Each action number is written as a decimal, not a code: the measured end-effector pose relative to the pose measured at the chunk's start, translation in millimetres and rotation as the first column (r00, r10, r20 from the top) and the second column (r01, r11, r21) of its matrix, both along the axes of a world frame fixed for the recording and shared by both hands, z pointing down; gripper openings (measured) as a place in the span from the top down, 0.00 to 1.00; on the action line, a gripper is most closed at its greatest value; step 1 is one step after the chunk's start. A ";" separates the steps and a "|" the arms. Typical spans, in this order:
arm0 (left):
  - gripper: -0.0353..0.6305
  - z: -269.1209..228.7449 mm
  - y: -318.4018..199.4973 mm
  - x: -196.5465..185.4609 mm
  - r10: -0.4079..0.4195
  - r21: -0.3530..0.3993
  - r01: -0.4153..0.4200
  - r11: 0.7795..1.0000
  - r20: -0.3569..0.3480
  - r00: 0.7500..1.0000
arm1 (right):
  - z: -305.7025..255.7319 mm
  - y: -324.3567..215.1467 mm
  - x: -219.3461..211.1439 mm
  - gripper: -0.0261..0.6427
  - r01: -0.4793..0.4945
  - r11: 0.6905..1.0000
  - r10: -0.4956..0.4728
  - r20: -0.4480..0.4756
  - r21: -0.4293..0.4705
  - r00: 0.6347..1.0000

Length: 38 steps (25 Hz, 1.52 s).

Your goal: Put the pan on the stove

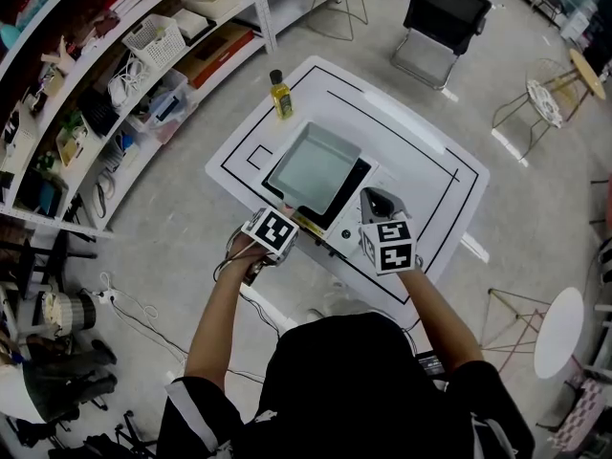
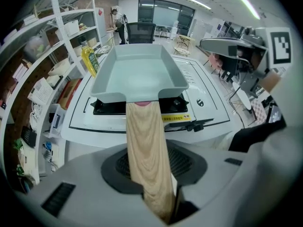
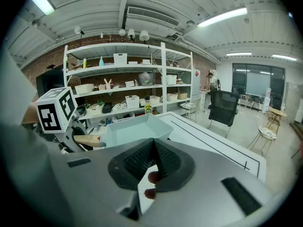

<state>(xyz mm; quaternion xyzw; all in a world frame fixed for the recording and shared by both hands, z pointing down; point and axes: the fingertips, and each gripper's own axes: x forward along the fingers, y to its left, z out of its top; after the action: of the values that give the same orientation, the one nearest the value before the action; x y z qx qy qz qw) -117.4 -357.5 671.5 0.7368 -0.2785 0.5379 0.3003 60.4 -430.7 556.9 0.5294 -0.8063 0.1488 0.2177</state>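
1. Since the pan (image 1: pixel 316 168) sits flat on the stove (image 1: pixel 352 226), in the middle of the white table (image 1: pixel 426 156), the placing looks done or nearly done.
2. Left gripper (image 2: pixel 152 171): its 2 jaws stand apart w/ the wooden handle (image 2: pixel 143 136) lying between them. The pads do not seem to press on it, so it has hold of nothing.
3. Right gripper (image 3: pixel 152 156): jaws closed together, pads meeting, nothing between them. It hovers just beside the stove, apart from the pan.
4. Handling, as a judgement: the pan is square, stiff and pale blue-grey, prob. metal, so not fragile but also not very light. Most of the weight is far from the handle, so the front will want to tip down if it is lifted.
5. The best place to take hold is the handle, close to the pan body. The wood is matte and gives grip, while the smooth rim is prob. slippery for 2 pads.
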 end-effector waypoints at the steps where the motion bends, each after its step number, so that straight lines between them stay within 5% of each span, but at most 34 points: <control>1: 0.75 -0.8 0.5 0.3 -0.002 0.000 0.002 1.000 -0.005 1.000 | -0.2 0.5 -0.6 0.96 0.001 1.000 -0.001 -0.001 0.000 1.000; 22: 0.70 -42.0 1.3 -11.1 -0.016 0.167 0.028 0.986 -0.075 0.997 | -17.1 16.7 -13.8 0.96 0.002 1.000 -0.001 -0.008 0.027 1.000; 38: 0.74 -118.5 30.6 -38.2 -0.186 0.361 0.276 0.891 -0.265 0.946 | -50.3 50.1 -45.4 0.96 0.029 0.995 -0.029 0.001 0.092 1.000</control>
<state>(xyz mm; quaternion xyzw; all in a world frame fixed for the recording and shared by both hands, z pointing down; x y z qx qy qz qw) -155.7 -327.0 553.1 0.7990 -0.4311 0.3452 0.2378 15.0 -380.6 506.6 0.5270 -0.8201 0.1091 0.1943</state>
